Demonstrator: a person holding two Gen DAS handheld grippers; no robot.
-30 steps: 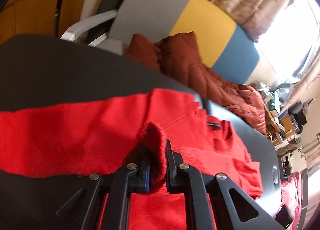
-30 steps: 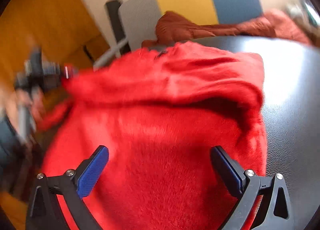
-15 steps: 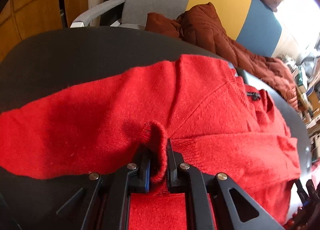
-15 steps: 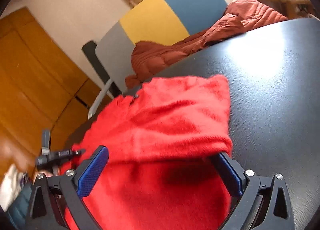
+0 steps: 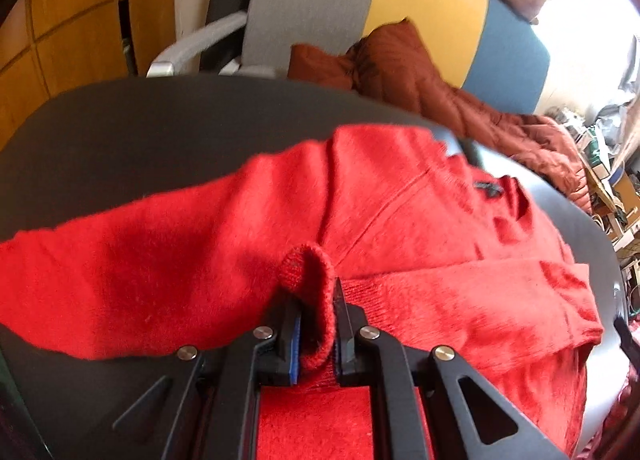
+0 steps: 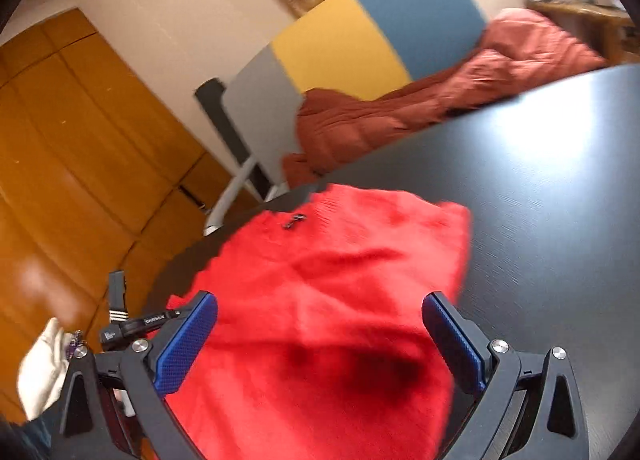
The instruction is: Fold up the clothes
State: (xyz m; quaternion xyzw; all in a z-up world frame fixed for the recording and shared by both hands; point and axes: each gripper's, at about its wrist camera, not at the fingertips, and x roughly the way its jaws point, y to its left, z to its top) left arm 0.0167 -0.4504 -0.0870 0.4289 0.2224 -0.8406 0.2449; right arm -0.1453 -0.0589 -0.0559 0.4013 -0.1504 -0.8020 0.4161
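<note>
Red sweater point(image 5: 400, 220) on black table point(image 5: 160, 132), mid-fold. Left gripper point(image 5: 316, 324) pinches its ribbed hem; right gripper point(image 6: 320, 336) hovers w/ fingers wide open, empty. Next, probably: lay hem across body.

Red fuzzy knit sweater point(image 5: 400, 228), partly folded, lying on dark table point(image 5: 160, 132)

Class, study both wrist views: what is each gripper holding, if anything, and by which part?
The left gripper is shut on the red knitted sweater, pinching a ribbed edge, probably a cuff. The right gripper is open and holds nothing.
</note>
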